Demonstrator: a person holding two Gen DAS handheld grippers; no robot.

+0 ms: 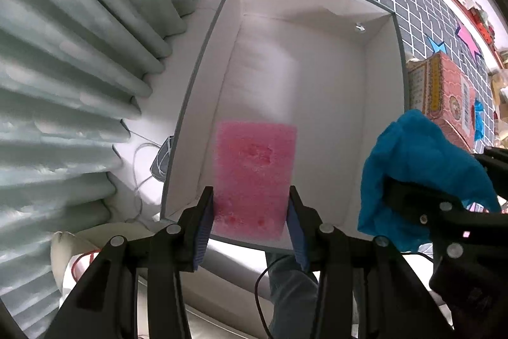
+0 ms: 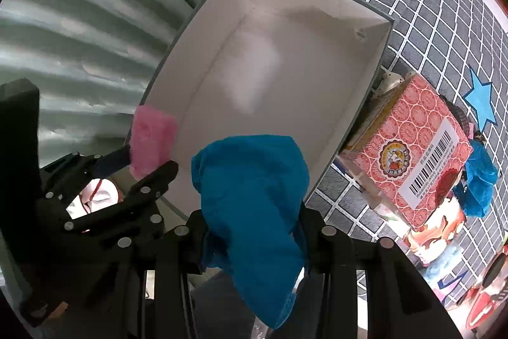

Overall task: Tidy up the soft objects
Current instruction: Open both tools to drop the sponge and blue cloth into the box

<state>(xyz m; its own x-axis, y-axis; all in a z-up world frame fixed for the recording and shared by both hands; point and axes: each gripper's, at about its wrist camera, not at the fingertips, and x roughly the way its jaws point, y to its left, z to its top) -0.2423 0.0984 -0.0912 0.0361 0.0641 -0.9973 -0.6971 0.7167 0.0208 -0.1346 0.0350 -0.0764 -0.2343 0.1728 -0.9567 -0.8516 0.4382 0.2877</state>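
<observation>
Left gripper (image 1: 250,212): jaws partly closed, pads pressing both long sides of a pink sponge (image 1: 254,177). Sponge hangs over the near-left end of the white box (image 1: 317,123), above its floor, near the left wall.

Right gripper (image 2: 254,231): jaws nearly closed, clamped on a bunched blue cloth (image 2: 250,199). Cloth droops past the fingertips and hides most of the pads. It sits over the box's near-right rim, just right of the sponge. From the left wrist view the same cloth (image 1: 422,177) overlaps the box's right wall.

Box: open-top, white inside, grey rim. Nothing lying on its floor that I can see; both soft items are held above it, not resting in it.

Around the box:
- pale green pleated curtain (image 1: 73,91) along its left side
- grey grid-pattern sheet (image 2: 428,15) under and beyond its far and right sides
- red patterned carton (image 2: 412,148) with a barcode label, just off the right wall
- second blue cloth (image 2: 479,180) lying beyond that carton
- blue star (image 2: 481,100) on the sheet, further right

Path between grippers and box floor looks unobstructed.
</observation>
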